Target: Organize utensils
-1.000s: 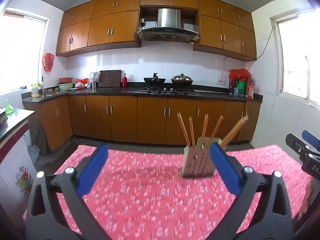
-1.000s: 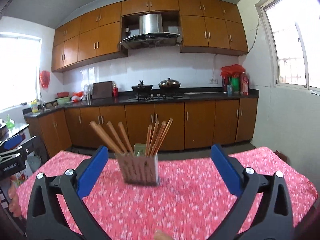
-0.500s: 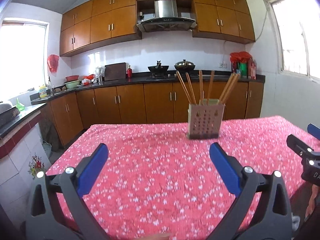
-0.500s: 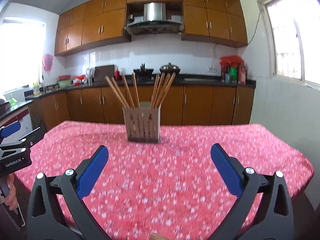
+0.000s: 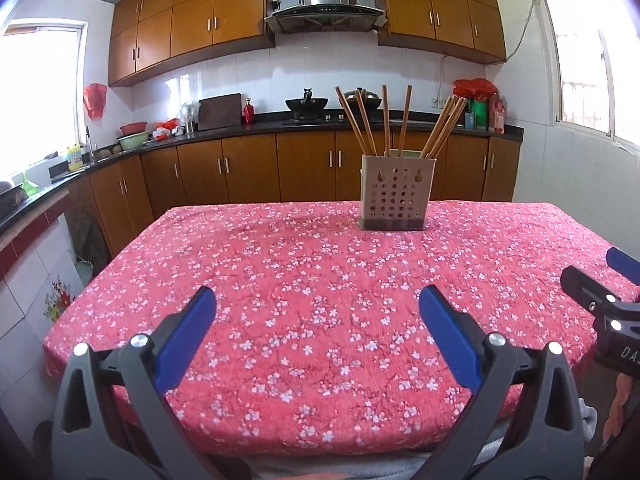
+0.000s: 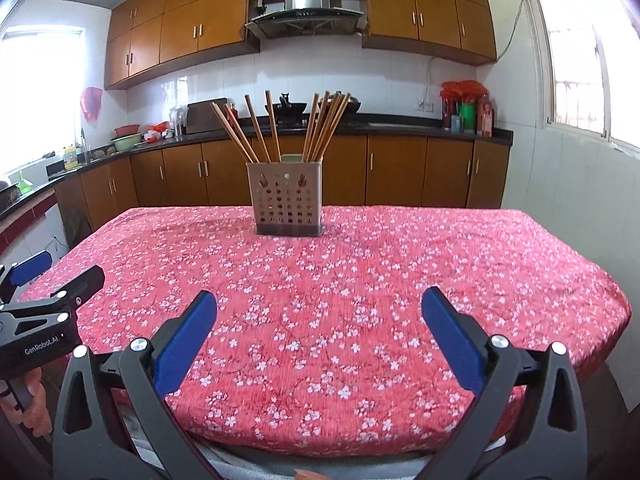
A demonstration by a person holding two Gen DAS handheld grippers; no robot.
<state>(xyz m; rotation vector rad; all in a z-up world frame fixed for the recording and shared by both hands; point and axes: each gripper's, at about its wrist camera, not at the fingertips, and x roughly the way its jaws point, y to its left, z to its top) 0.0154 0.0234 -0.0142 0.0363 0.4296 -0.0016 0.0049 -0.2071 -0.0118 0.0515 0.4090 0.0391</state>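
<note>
Left wrist view: left gripper [image 5: 318, 322] was spread wide and empty near the front edge of the table [image 5: 280, 280], with the utensil holder [image 5: 393, 192] of chopsticks [image 5: 386, 120] standing well ahead, slightly right. Right gripper [image 6: 320, 324] was likewise wide open and empty, holder well ahead, slightly left.

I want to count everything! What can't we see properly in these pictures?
- Lower ends of the chopsticks: both views, hidden inside the holder.
- Holder's back side: both views, faces away.
- Table near edge: both views, covered by the open left gripper and right gripper.
- Counter bottles' labels: too small.
</note>
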